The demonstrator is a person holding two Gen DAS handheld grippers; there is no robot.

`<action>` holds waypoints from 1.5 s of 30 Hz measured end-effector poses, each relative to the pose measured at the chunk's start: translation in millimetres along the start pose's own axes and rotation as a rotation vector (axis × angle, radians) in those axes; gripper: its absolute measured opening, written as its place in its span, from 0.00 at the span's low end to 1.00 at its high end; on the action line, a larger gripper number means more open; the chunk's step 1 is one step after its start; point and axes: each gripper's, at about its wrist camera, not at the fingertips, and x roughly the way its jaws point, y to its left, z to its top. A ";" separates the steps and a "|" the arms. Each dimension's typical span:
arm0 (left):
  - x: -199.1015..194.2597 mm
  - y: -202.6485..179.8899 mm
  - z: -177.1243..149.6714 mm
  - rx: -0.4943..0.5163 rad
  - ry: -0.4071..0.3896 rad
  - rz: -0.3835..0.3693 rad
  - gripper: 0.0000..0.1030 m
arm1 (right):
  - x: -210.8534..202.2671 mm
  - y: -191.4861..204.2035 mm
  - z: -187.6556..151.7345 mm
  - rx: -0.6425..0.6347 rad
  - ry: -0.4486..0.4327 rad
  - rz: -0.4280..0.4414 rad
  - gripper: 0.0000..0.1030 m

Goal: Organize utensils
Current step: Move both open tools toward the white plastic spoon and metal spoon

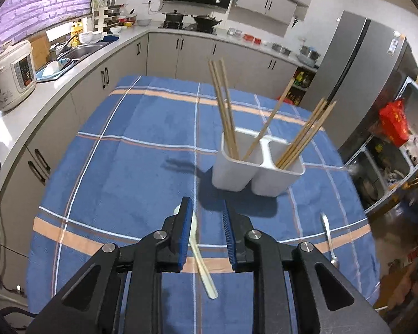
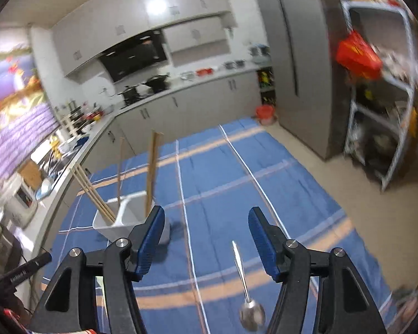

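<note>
A white two-compartment holder (image 1: 237,175) stands on the blue plaid tablecloth (image 1: 142,150), with several wooden chopsticks (image 1: 225,111) leaning in both halves. My left gripper (image 1: 206,203) hovers just in front of it, its jaws a narrow gap apart. A white spoon (image 1: 200,261) lies on the cloth beneath it, its bowl hidden behind the left finger. A metal spoon (image 1: 328,239) lies to the right. In the right wrist view my right gripper (image 2: 206,214) is wide open above that metal spoon (image 2: 245,286), not touching it. The holder (image 2: 117,222) and chopsticks (image 2: 152,172) stand to its left.
A grey counter with a rice cooker (image 1: 12,75) and a sink (image 1: 75,53) runs along the table's left and far sides. A tall grey fridge (image 1: 348,83) and a metal shelf with a red bag (image 1: 393,122) stand to the right, across a strip of floor (image 2: 334,183).
</note>
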 end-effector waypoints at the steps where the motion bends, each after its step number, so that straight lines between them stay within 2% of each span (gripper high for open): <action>1: -3.6 -0.6 0.3 -0.003 -0.010 -0.011 0.23 | -1.0 -7.4 -3.1 0.027 0.012 -0.008 0.65; 5: -14.6 -2.1 -5.4 -0.018 -0.043 -0.046 0.28 | -5.8 -33.0 -17.5 0.117 0.034 -0.036 0.65; 7: -18.9 -2.3 -11.5 -0.022 -0.037 -0.055 0.28 | -6.2 -42.0 -22.7 0.144 0.020 0.005 0.65; 9: -25.1 -2.1 -17.2 -0.031 -0.031 -0.056 0.28 | -2.8 -47.2 -31.8 0.134 0.021 0.034 0.65; 12: -38.7 0.6 -21.1 -0.035 -0.046 -0.062 0.29 | 2.3 -53.8 -47.4 0.085 0.095 0.019 0.65; 16: -51.8 15.5 -32.4 -0.069 -0.078 0.005 0.35 | -3.2 -65.9 -66.4 0.019 0.147 0.009 0.65; 22: -43.5 42.3 -59.0 -0.126 -0.018 0.074 0.35 | 6.3 -81.5 -101.9 0.056 0.222 0.052 0.65; 26: -17.5 49.6 -65.2 -0.146 0.041 0.085 0.35 | 14.5 -77.8 -110.5 0.017 0.264 0.075 0.65; 30: 17.2 47.1 -63.9 -0.148 0.112 0.057 0.36 | 20.6 -83.0 -115.0 0.007 0.288 0.074 0.65; 33: 48.0 42.7 -60.5 -0.144 0.157 0.038 0.43 | 24.1 -91.6 -117.7 0.018 0.302 0.055 0.65; 37: 91.3 38.7 -52.9 -0.153 0.209 0.044 0.44 | 25.4 -99.7 -119.8 0.025 0.314 0.038 0.65; 45: 143.4 25.0 -41.5 -0.068 0.250 0.119 0.44 | 31.3 -101.1 -117.1 0.014 0.334 0.010 0.65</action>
